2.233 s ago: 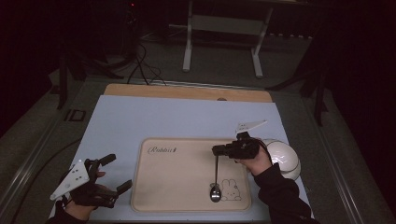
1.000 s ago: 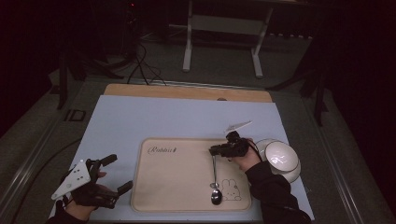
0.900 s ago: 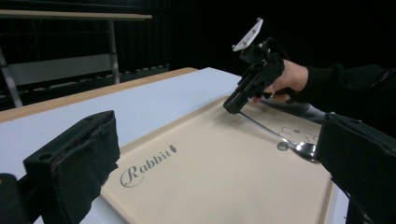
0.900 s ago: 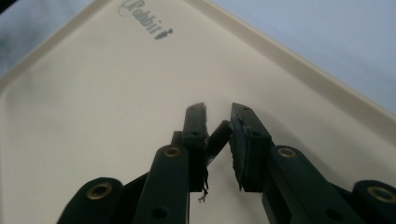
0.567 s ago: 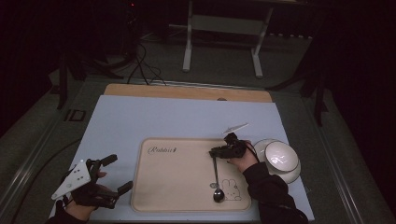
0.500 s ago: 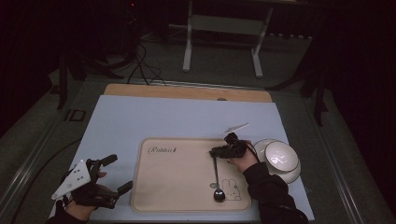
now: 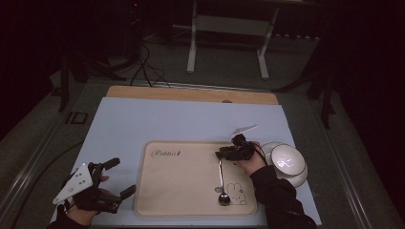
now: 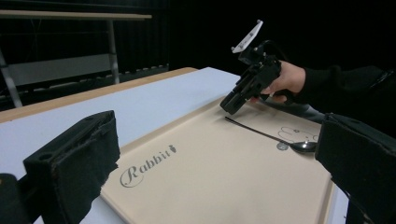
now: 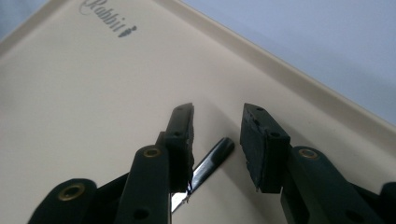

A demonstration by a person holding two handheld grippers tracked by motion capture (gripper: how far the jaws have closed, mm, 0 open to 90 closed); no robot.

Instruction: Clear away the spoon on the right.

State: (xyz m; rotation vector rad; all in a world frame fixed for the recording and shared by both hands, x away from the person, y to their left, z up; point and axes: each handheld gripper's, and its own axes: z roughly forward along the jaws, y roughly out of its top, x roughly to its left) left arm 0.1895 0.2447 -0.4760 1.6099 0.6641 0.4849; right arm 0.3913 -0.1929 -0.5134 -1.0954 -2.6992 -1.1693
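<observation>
A metal spoon (image 7: 220, 175) lies on the beige "Rabbit" tray (image 7: 181, 191), its bowl toward the tray's near edge by the rabbit drawing. My right gripper (image 7: 221, 154) sits low over the far end of the handle. In the right gripper view the jaws (image 9: 217, 126) stand apart and have just been opening. The handle tip (image 9: 214, 158) lies between them on the tray (image 9: 93, 93), close to the left pad and free of the right one. My left gripper (image 7: 122, 177) rests open and empty at the table's near left. From the left gripper view (image 8: 219, 154) the spoon (image 8: 271, 136) and right gripper (image 8: 236, 100) lie ahead.
Stacked white bowls (image 7: 286, 161) stand just right of the right hand, off the tray. The tray sits on a pale blue mat (image 7: 157, 119) over a wooden table whose far edge (image 7: 191, 94) shows. A metal stand (image 7: 224, 28) and cables are on the floor beyond.
The right gripper has shifted slightly left and lower over the tray, and the spoon handle has come down with it. The left gripper has stayed put.
</observation>
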